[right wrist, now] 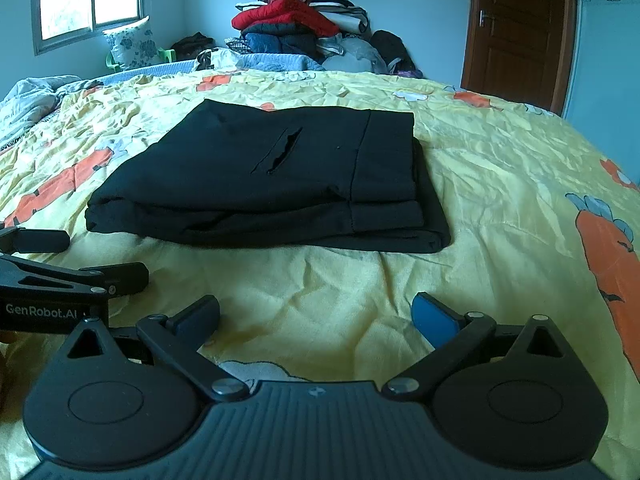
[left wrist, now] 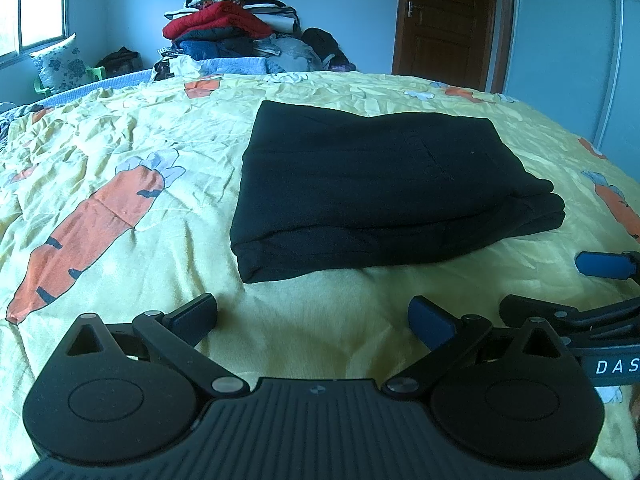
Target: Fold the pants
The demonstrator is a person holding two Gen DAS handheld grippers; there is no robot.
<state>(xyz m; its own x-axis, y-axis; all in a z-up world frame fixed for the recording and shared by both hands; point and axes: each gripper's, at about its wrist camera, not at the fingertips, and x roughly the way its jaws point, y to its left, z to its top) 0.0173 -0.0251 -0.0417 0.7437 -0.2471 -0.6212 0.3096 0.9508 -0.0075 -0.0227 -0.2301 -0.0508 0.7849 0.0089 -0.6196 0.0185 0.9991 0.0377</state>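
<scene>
From the left wrist view: bedspread (left wrist: 320, 280) is yellow with orange carrot prints, wrinkled. Big carrot print (left wrist: 92, 224) sits left of the load. Black pants (left wrist: 380, 192) lie folded into a flat rectangular stack near the middle of the bed, layered edges facing me, right corner slightly bulged. My left tool (left wrist: 312, 320) is low over the bedspread just short of the pants' near edge, fingers spread wide, nothing between them, not touching the pants. The right tool pokes in at the right edge of this view, also short of the stack.

Right wrist view: the left tool (right wrist: 100, 258) shows at the left edge, close beside my right one, "GenRobot.AI" on its body. Same pants (right wrist: 272, 184) from this side: a slit pocket opening on the top layer, a vertical seam toward the right, folded layers stacked at the near edge. Right tool (right wrist: 316, 320) is spread apart too, empty, over bare bedspread in front of the pants, clear of the fabric.

Background, left to right: window (right wrist: 88, 0), floral pillow (right wrist: 132, 44), heap of clothes (right wrist: 296, 28) with a red item on it past the far end of the bed, brown door (right wrist: 516, 32).
</scene>
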